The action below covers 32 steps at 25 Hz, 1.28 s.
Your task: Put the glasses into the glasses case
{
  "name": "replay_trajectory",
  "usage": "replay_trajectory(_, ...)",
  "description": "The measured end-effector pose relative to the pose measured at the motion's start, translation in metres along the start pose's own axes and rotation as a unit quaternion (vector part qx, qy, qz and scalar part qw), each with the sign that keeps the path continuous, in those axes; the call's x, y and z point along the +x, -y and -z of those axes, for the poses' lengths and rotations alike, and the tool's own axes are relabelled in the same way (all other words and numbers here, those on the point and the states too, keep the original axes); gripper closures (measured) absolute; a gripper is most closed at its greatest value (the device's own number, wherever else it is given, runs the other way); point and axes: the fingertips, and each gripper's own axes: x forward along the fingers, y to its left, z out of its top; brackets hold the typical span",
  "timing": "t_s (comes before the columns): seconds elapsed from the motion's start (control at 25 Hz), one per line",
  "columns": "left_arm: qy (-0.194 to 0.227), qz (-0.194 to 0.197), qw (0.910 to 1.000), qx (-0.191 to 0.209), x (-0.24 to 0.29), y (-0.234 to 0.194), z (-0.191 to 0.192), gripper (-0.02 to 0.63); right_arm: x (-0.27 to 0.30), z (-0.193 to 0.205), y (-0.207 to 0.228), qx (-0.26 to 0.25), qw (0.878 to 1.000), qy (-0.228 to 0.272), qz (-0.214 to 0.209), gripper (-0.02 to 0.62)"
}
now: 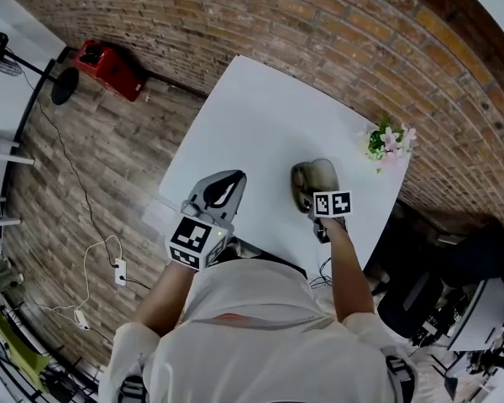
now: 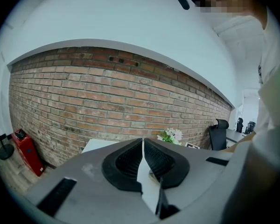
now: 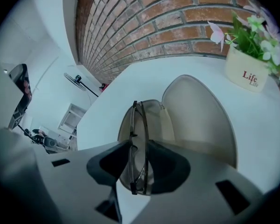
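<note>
- The right gripper [image 3: 140, 143] points steeply down at the table [image 1: 260, 116]. Its jaws are only a little way apart, and the pads lie against both sides of the glasses [image 3: 138, 125].
- The glasses are folded flat and stand on edge between the jaws. In the right gripper view their long side runs from 12 o'clock to 6 o'clock.
- The glasses hang over the tray half of the case [image 3: 196, 115], which lies open on the table. Whether their far end touches the lining cannot be made out.
- In that same view the raised lid of the case sits at about 2 o'clock from the glasses, with its pale inside showing.
- The flower pot [image 3: 245, 73] stands near the table's edge, at about 2 o'clock from the case and apart from it. It holds pink and white blooms.
- The left gripper [image 2: 143, 141] is at about 9 o'clock from the right one in the head view, over the near edge of the table. Its jaws are brought together so that the tips meet, with nothing between them.
- The brick wall [image 2: 107, 97] runs behind the table. A red box [image 1: 109, 67] sits on the floor at about 10 o'clock from the table in the head view.
</note>
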Motion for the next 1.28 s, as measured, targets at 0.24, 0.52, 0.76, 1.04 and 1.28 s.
replay_trajectory(0.24,0.000,0.006,1.0000,-0.006,0.000,0.002,0.000,0.583,-0.005,0.000,0.000,0.001,1.000,0.005,0.006,0.318)
replay_trajectory(0.52,0.002,0.015,0.9999,-0.007,0.000,0.008,0.001,0.583,-0.023,-0.011,0.006,0.005,0.998,0.046,0.033,0.261)
replay_trajectory(0.76,0.020,0.036,0.9989,-0.021,0.005,0.018,-0.009,0.583,-0.069,-0.038,-0.006,0.005,0.991,0.131,0.023,0.298)
replay_trajectory(1.04,0.038,0.066,0.9969,-0.021,0.018,0.031,-0.023,0.583,-0.158,-0.081,-0.028,-0.031,0.963,0.266,0.030,0.417)
replay_trajectory(1.28,0.055,0.087,0.9946,-0.013,0.026,0.045,-0.038,0.583,-0.240,-0.104,-0.055,-0.076,0.928,0.363,0.048,0.494)
